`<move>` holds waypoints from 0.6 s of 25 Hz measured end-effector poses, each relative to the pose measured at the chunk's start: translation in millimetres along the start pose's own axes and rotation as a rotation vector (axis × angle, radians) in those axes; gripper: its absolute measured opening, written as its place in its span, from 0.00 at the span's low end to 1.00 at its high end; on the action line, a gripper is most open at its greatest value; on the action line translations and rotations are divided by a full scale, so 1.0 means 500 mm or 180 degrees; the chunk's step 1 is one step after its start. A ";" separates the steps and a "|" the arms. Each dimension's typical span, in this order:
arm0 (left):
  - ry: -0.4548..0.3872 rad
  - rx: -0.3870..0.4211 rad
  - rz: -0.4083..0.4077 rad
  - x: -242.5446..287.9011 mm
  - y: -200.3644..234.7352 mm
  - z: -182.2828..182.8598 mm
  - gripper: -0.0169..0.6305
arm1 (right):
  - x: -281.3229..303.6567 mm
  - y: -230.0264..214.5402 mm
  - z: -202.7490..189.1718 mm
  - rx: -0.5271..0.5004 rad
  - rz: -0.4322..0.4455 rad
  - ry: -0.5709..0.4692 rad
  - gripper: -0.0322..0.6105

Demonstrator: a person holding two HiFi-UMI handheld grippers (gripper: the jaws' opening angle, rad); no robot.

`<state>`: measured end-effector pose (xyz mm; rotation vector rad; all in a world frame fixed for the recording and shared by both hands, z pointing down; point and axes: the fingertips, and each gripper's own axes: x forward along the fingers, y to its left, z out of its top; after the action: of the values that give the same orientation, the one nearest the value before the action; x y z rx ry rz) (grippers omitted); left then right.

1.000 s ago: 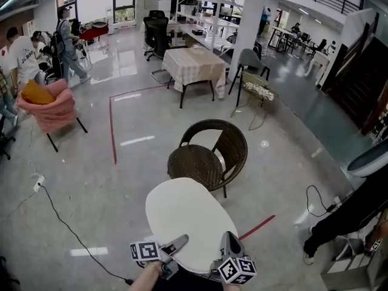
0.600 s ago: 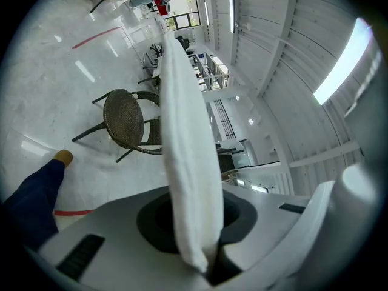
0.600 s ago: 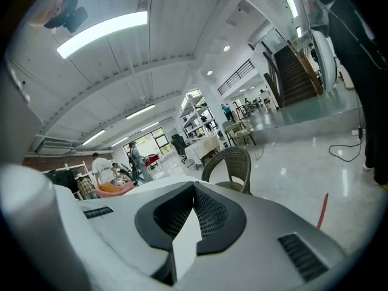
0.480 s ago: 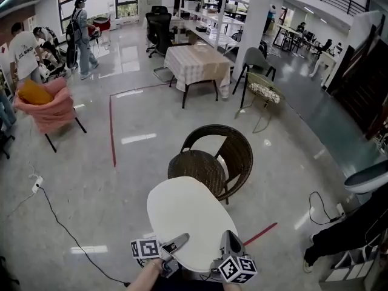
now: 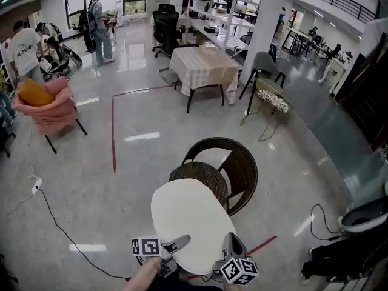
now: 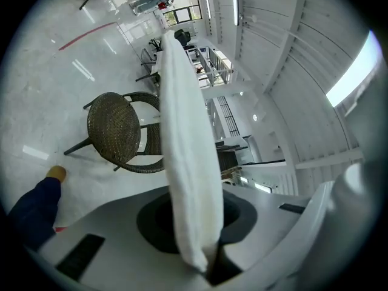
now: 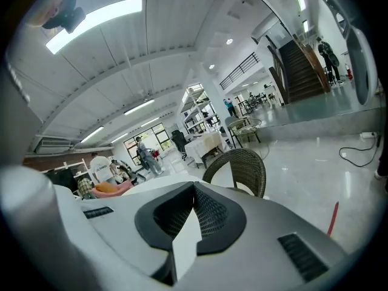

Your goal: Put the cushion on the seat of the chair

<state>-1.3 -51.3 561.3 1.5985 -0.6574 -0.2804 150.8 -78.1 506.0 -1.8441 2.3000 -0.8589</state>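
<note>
Being pinched at its near edge by the left claw (image 5: 176, 244) and right claw (image 5: 233, 246), the white cushion (image 5: 189, 220) is judged light, squishy, best gripped wide apart.

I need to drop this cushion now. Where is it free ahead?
The seat of the wicker chair is bare, ringed by its back. Bare floor lies between chair and red tape line. Crowded beyond: clothed table, wire chair.

The glossy grey floor (image 5: 145, 162) carries a wicker chair (image 5: 233, 168) upright on its legs. A red tape line (image 5: 113, 132) lies to its left. A black cable (image 5: 60, 223) runs to a white socket strip (image 5: 37, 183).
</note>
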 end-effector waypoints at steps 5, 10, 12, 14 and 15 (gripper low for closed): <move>0.0085 -0.0013 0.0017 0.028 0.009 0.054 0.14 | 0.063 -0.008 0.017 -0.0035 0.0051 0.0061 0.08; 0.0107 -0.0026 0.0023 0.056 0.016 0.108 0.14 | 0.117 -0.013 0.044 -0.0050 0.0156 0.0096 0.08; 0.0114 -0.0039 0.0023 0.068 0.023 0.132 0.14 | 0.138 -0.013 0.044 -0.0083 0.0179 0.0142 0.08; 0.0126 -0.0053 0.0013 0.079 0.027 0.156 0.14 | 0.160 -0.009 0.042 -0.0091 0.0218 0.0200 0.08; 0.0132 -0.0054 0.0000 0.085 0.029 0.168 0.14 | 0.171 -0.008 0.042 -0.0083 0.0238 0.0220 0.08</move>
<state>-15.9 -144.8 571.2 1.5843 -0.6215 -0.2515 138.7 -165.1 514.2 -1.7528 2.4154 -0.9001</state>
